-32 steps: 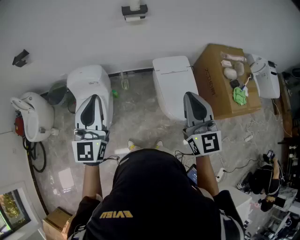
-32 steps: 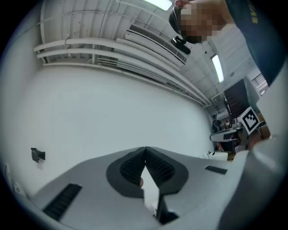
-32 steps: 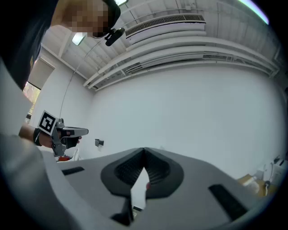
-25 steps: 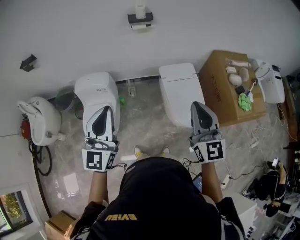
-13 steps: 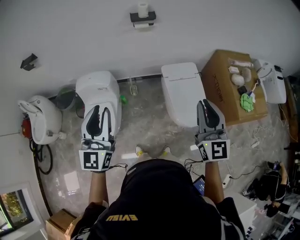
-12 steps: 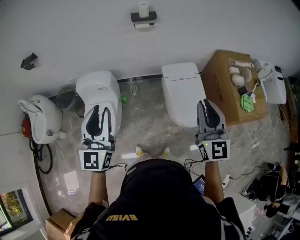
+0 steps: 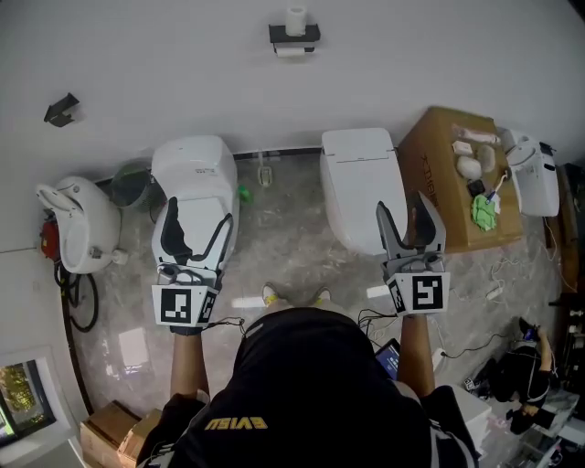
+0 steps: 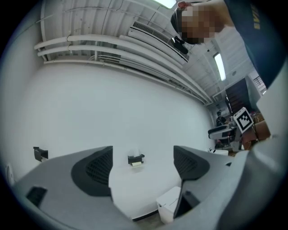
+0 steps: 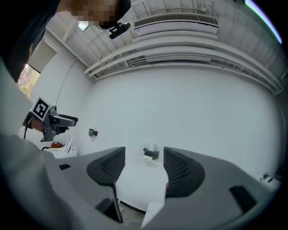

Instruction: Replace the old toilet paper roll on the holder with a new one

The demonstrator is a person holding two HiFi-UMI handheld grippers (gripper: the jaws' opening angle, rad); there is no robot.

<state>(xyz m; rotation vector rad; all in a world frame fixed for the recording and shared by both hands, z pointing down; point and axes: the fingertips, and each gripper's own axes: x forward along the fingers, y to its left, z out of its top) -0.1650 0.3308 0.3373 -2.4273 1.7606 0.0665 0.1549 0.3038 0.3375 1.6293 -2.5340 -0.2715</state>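
Head view, nearest first: the person's forearms reach forward side by side. The left tool (image 7: 196, 216) and the right tool (image 7: 405, 208) are both held about level, with their marker cubes toward the body and their jaws aimed at the far wall (image 7: 183, 73). Both tools are released. Their jaws have just been opening, the left pair now wider than the right, and nothing is between either pair.

Below them are two white toilets (image 7: 194, 169) on the marble floor (image 7: 283, 228), one under each tool. A cardboard box (image 7: 439, 196) with small items on it stands to the right.

Farthest off, the dark holder (image 7: 294, 35) is fixed to the wall, straight ahead and between the two tools, well apart from both. A white roll (image 7: 295, 19) stands upright on top of it, and a strip of paper (image 7: 291, 51) shows just beneath, its axis running along the wall.

Each gripper view frames the holder in the gap between its own jaws, so both tools already point at it. It lies close to the midline, and neither hand looks clearly nearer.

The coming move is, by my reading, a plain advance toward the wall, not a sideways correction. Which roll is old I cannot tell from here.
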